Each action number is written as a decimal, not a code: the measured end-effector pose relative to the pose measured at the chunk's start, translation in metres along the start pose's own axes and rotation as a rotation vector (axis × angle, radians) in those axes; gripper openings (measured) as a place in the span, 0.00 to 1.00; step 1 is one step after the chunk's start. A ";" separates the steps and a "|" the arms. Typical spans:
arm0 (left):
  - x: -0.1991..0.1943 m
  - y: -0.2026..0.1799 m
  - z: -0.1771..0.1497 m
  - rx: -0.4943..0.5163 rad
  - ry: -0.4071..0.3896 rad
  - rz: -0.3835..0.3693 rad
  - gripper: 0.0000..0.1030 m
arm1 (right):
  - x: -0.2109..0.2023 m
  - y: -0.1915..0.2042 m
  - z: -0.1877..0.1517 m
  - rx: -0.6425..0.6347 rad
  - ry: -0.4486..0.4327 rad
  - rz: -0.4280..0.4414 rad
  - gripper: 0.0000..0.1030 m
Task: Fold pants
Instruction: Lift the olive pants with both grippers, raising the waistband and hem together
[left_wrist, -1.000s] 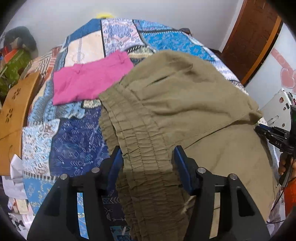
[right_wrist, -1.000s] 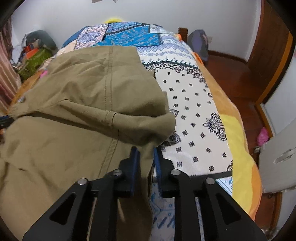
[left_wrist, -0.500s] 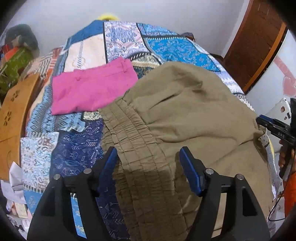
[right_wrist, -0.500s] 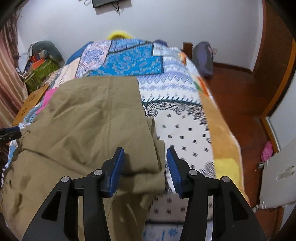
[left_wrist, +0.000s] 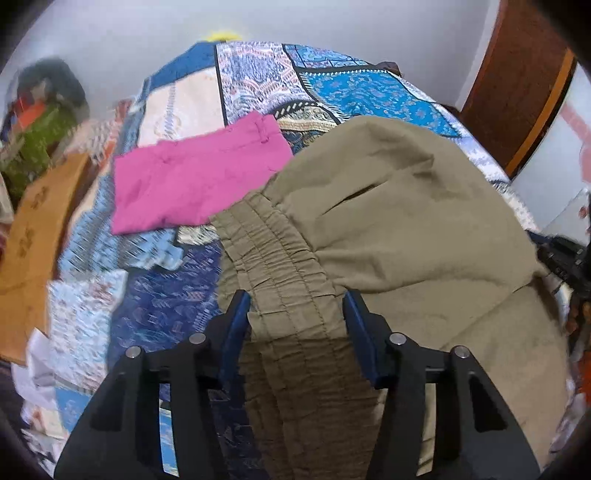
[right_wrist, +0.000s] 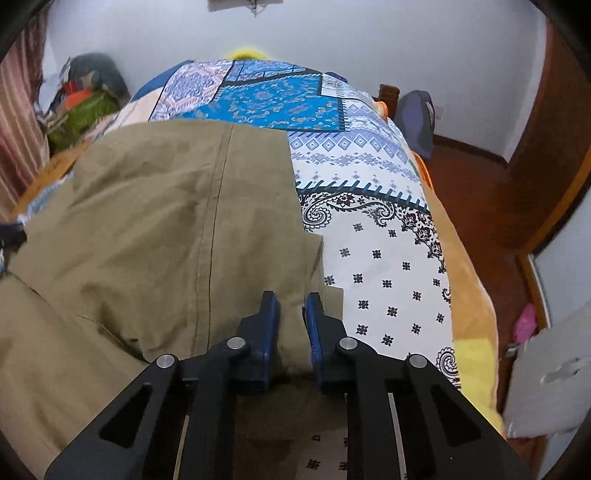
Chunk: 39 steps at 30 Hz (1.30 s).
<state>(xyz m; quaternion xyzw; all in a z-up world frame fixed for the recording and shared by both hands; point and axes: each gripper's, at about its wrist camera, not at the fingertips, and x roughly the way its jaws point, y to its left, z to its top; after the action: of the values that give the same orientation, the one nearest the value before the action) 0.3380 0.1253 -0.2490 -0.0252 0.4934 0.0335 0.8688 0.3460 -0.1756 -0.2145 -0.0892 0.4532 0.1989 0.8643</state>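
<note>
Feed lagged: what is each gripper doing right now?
Left gripper: closing around the khaki pants waistband.
Right gripper: shut on the pants' edge.

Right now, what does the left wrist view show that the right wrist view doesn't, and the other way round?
Only the left wrist view shows the folded pink garment on the bed and the gathered elastic waistband between the left hand-held gripper fingers, which have just been closing. Only the right wrist view shows the white patterned sheet, the wooden floor, and the right hand-held gripper, which has just closed on a fabric edge. Both show the olive pants spread over the blue patchwork bedspread.
</note>
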 end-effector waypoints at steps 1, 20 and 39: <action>0.000 0.000 -0.001 0.002 -0.003 0.013 0.52 | 0.000 -0.001 -0.001 -0.004 0.002 0.000 0.13; -0.046 0.029 0.024 -0.017 -0.100 0.035 0.76 | -0.040 -0.001 0.042 0.037 -0.030 0.105 0.42; 0.060 0.064 0.064 -0.135 0.058 -0.042 0.76 | 0.040 0.015 0.133 -0.093 -0.025 0.116 0.59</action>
<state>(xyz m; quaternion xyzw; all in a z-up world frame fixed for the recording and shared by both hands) 0.4183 0.1959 -0.2686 -0.0953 0.5145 0.0476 0.8509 0.4592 -0.1076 -0.1706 -0.1005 0.4372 0.2706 0.8518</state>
